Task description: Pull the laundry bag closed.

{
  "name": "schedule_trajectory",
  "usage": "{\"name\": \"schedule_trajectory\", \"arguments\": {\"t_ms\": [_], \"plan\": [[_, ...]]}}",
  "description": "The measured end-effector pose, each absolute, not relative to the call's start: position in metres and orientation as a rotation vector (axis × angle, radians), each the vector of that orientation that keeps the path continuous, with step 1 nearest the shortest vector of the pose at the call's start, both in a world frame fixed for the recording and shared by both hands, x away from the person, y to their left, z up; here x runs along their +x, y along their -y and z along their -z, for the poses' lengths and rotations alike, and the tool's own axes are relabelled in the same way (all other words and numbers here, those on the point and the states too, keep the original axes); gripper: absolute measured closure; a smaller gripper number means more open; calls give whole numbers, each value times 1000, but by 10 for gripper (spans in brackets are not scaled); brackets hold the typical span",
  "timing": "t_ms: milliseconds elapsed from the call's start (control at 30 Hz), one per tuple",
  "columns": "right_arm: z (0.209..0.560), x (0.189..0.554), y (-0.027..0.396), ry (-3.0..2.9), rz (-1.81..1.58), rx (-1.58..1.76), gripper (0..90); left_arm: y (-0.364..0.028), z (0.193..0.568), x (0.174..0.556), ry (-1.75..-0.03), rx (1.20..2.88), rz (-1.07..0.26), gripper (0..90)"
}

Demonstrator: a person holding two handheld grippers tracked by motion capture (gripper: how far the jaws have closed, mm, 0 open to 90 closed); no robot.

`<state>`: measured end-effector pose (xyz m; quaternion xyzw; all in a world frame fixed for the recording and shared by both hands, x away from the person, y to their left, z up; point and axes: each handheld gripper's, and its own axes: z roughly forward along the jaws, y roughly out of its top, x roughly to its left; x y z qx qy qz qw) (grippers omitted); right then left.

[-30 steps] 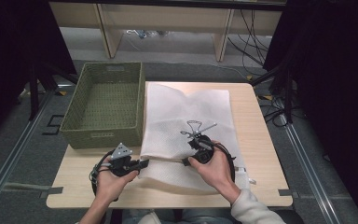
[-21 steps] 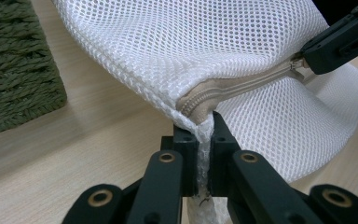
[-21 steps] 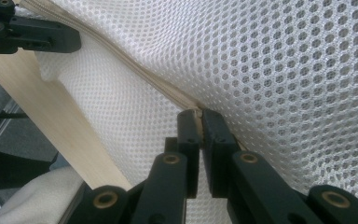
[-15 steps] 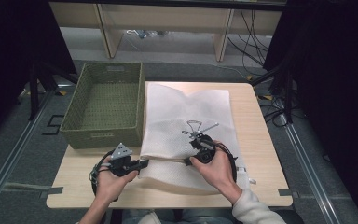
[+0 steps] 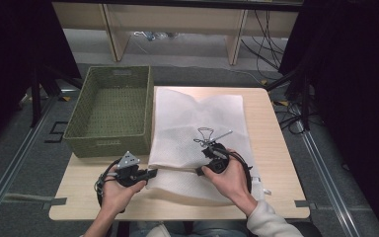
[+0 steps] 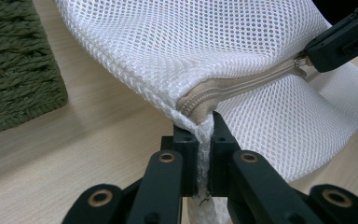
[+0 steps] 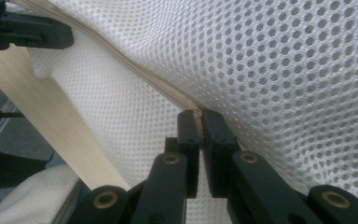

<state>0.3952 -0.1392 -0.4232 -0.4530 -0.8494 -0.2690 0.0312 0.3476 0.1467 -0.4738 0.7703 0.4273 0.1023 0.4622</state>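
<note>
A white mesh bag (image 5: 197, 118) lies flat on the wooden table (image 5: 276, 148), with its near edge lifted off the wood. A beige zipper (image 6: 242, 84) runs along that lifted edge. My left gripper (image 5: 153, 173) is shut on the bag's left corner at the zipper's end (image 6: 204, 135). My right gripper (image 5: 200, 171) is shut on the zipper farther right (image 7: 199, 121). In the left gripper view the right gripper (image 6: 342, 39) pinches a small metal zipper pull (image 6: 303, 63). The zipper is stretched between the two grippers.
A green woven basket (image 5: 103, 145), empty, stands on the table's left side, touching the bag's left edge. The person's hands and a white sleeve (image 5: 269, 222) come in at the front edge. Cables trail from both grippers.
</note>
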Motion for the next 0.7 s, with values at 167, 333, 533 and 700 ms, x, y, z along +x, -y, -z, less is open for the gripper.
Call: {"name": "schedule_trajectory", "arguments": {"t_ms": [167, 333, 533, 700], "plan": [[423, 394, 141, 2619, 831, -1418, 872, -147, 474, 348, -1055, 1892, -250, 845], [423, 394, 142, 2595, 828, -1422, 872, -146, 474, 348, -1053, 1886, -250, 845], [423, 395, 144, 2603, 825, -1406, 873, -145, 474, 347, -1060, 1869, -247, 845], [423, 395, 146, 2615, 823, -1424, 873, -147, 474, 347, -1064, 1894, -254, 845]]}}
